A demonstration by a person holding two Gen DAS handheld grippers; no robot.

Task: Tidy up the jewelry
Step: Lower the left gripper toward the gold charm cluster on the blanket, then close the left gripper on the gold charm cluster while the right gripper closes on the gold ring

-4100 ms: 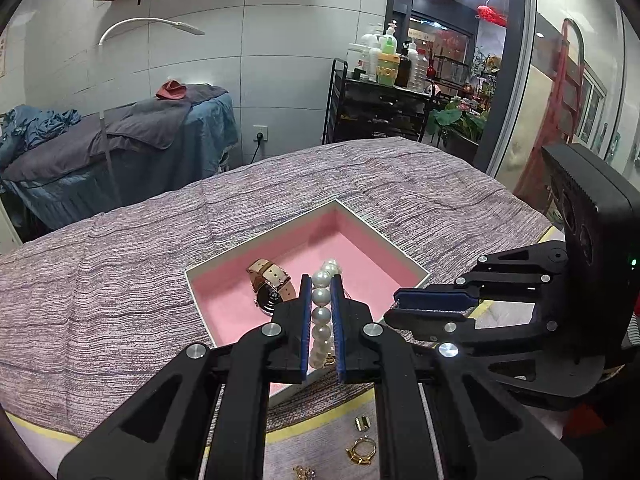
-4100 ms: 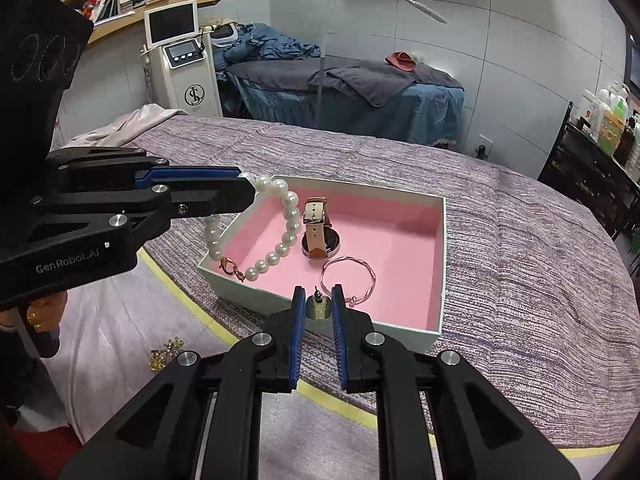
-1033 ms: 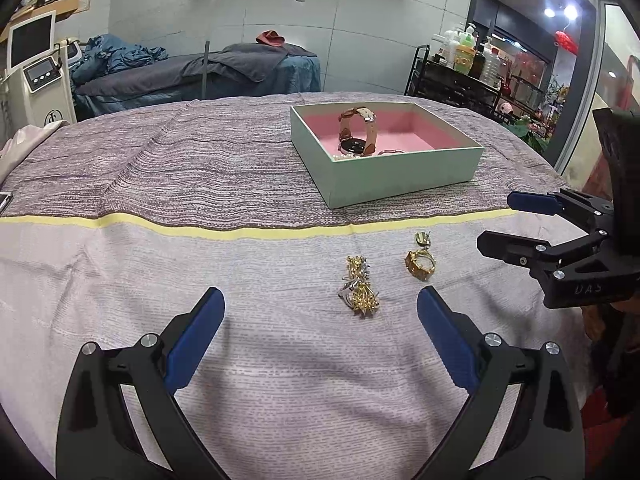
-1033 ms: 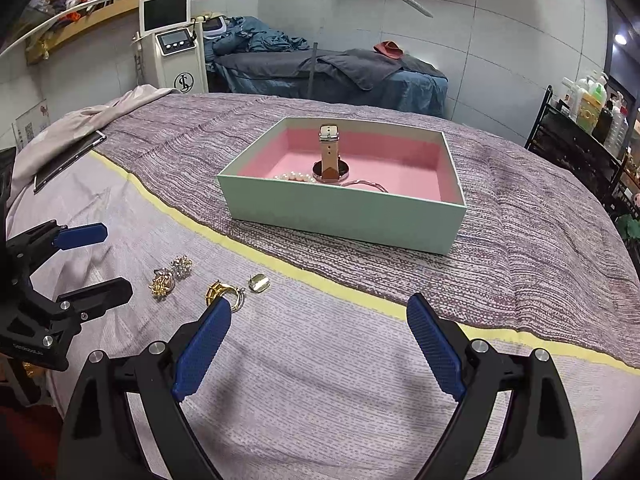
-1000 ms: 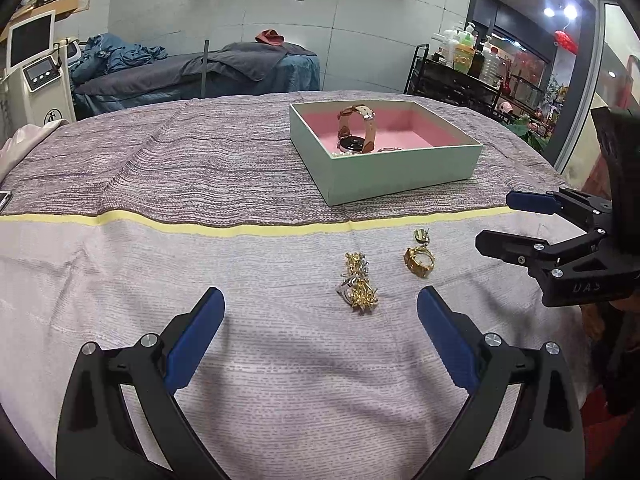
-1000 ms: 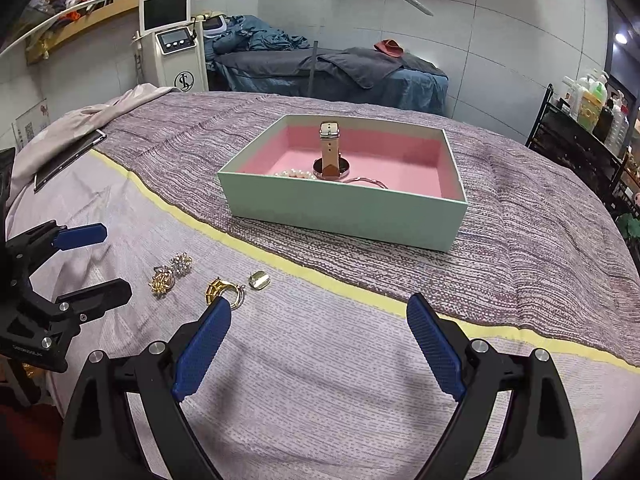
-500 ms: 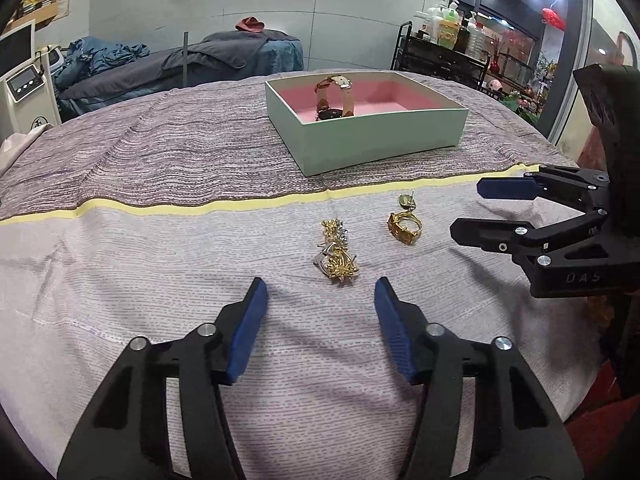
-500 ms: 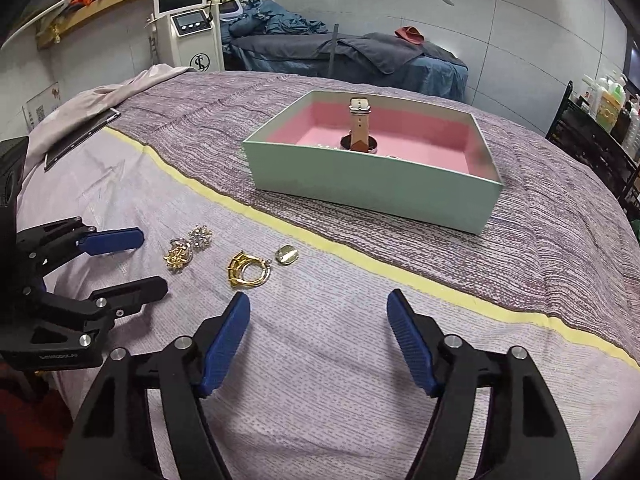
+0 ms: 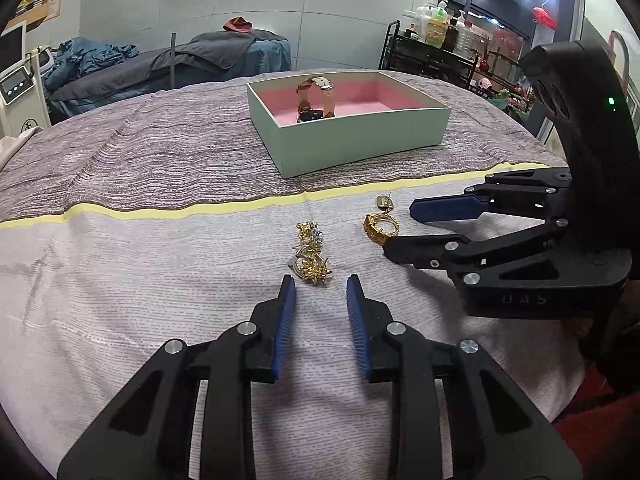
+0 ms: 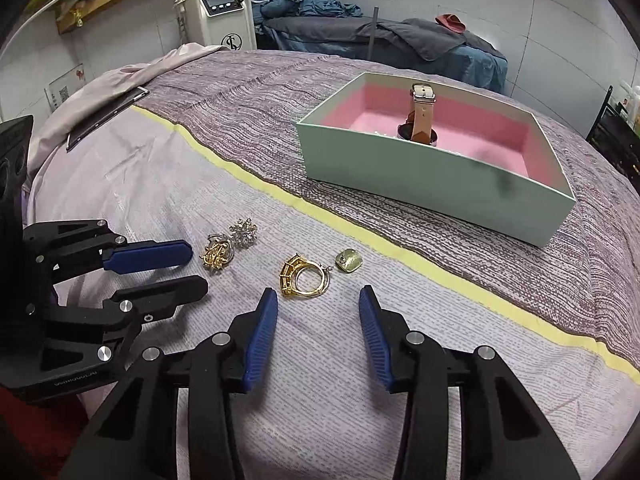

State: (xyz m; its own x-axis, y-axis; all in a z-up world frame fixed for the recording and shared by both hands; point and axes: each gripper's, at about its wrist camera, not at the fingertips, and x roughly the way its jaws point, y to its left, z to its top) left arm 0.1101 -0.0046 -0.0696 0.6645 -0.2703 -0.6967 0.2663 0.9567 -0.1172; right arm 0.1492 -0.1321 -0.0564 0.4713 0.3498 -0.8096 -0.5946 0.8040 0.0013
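Observation:
A mint box (image 9: 360,136) with pink lining holds a tan-strapped watch (image 9: 314,96); the box (image 10: 420,176) and watch (image 10: 422,116) also show in the right wrist view. On the bedspread lie a gold and silver brooch cluster (image 9: 310,254) (image 10: 226,244), gold rings (image 9: 380,226) (image 10: 306,276) and a small gold earring (image 9: 384,201) (image 10: 349,260). My left gripper (image 9: 320,284) (image 10: 192,268) is open, just short of the cluster. My right gripper (image 10: 318,296) (image 9: 400,224) is open, just short of the rings.
A yellow stripe (image 9: 160,212) crosses the bedspread between the loose jewelry and the box. A dark tablet (image 10: 106,114) lies at the bed's far left. A massage bed (image 10: 380,36), a machine (image 10: 218,12) and a bottle rack (image 9: 432,52) stand beyond.
Both grippers have narrowed from wide open and moved forward and down toward the loose jewelry. Four seconds ago they held a pearl bracelet and an earring over the box.

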